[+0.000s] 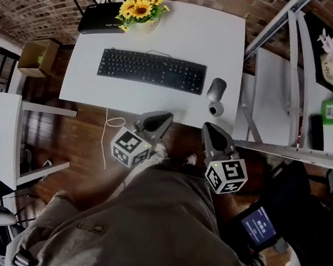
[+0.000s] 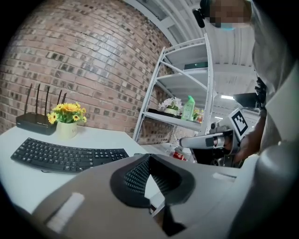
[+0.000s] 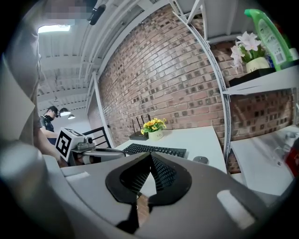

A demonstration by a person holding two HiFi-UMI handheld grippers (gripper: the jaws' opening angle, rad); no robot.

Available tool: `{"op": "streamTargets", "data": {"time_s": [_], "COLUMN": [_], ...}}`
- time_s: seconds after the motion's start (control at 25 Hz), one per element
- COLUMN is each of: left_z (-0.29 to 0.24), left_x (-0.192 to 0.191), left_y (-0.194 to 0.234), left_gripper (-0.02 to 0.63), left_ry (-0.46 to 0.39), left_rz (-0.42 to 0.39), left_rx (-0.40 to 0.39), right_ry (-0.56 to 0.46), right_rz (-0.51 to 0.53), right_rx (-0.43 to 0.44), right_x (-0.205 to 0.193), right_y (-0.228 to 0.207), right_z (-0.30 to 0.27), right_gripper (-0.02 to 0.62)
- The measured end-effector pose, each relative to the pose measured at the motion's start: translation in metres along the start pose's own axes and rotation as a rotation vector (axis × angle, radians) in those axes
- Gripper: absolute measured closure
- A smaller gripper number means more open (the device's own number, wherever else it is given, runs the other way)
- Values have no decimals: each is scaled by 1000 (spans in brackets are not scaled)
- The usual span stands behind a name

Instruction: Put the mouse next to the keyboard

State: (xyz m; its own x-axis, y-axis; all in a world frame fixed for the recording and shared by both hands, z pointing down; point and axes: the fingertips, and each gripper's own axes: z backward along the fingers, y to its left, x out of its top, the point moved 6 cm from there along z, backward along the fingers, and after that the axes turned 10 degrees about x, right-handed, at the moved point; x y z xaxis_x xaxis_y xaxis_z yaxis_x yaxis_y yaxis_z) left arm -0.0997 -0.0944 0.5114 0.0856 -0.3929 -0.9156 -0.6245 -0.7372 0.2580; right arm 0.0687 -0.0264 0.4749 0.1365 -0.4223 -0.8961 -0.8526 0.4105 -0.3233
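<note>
Mouse (image 1: 216, 89) beside keyboard (image 1: 151, 70), both claws shut and empty

On the white desk (image 1: 85, 86) the mouse lies just off the keyboard's right end, near the desk's front edge. Just short of that edge hover the left claw (image 1: 165, 117) and the right claw (image 1: 208, 128), each with its jaws pressed together on nothing.

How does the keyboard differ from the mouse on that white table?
The keyboard is black; the mouse is grey. The keyboard is long and flat, running across the table; the mouse is small and rounded, off the keyboard's right end. Both lie on the white table, not touching each other.
</note>
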Motion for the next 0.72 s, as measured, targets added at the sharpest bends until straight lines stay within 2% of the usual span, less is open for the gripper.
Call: {"op": "streamTargets", "data": {"time_s": [0.28,0.48,0.72], "left_z": [28,56,88], "left_x": [-1,-4,-2], "left_y": [-34,-76,-125], "left_gripper": [604,604,604], "left_ry": [-48,-81,-135], "left_rz": [-20,-5,-28], "left_rx": [38,70,105], "right_ry": [-32,-36,-59], "right_rz": [28,61,92], "right_rx": [58,120,200], "right_x": [-5,-8,-16], "right_y": [16,32,53], "right_z": [32,68,104], "right_gripper": [582,581,583]}}
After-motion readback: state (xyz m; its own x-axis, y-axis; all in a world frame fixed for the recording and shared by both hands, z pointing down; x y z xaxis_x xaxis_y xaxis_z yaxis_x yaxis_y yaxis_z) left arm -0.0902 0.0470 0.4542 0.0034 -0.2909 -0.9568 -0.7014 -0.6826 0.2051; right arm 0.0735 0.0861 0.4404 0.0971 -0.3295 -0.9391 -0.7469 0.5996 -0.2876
